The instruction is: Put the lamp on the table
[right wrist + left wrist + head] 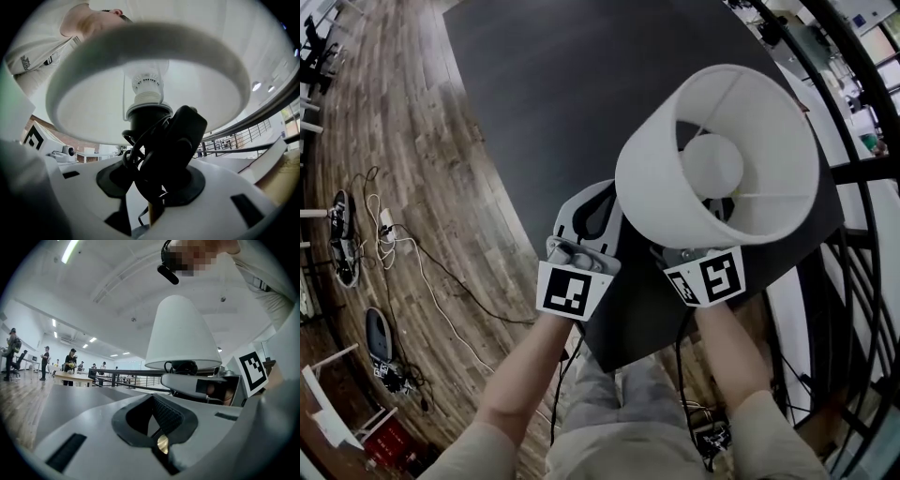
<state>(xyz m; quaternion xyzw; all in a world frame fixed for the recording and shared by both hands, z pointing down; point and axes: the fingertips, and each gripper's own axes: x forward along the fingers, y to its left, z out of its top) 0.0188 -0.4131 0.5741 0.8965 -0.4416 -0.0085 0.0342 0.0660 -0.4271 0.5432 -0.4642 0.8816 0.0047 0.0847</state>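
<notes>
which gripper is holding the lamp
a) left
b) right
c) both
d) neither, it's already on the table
b: the right gripper has its jaws closed round the dark stem of the lamp just below the white shade, while the left gripper has nothing between its jaws.

Large open lab hall: ceiling strip lights (pixel 70 250), railing (pixel 117 373), people (pixel 71 359) at tables (pixel 70 376).
</notes>
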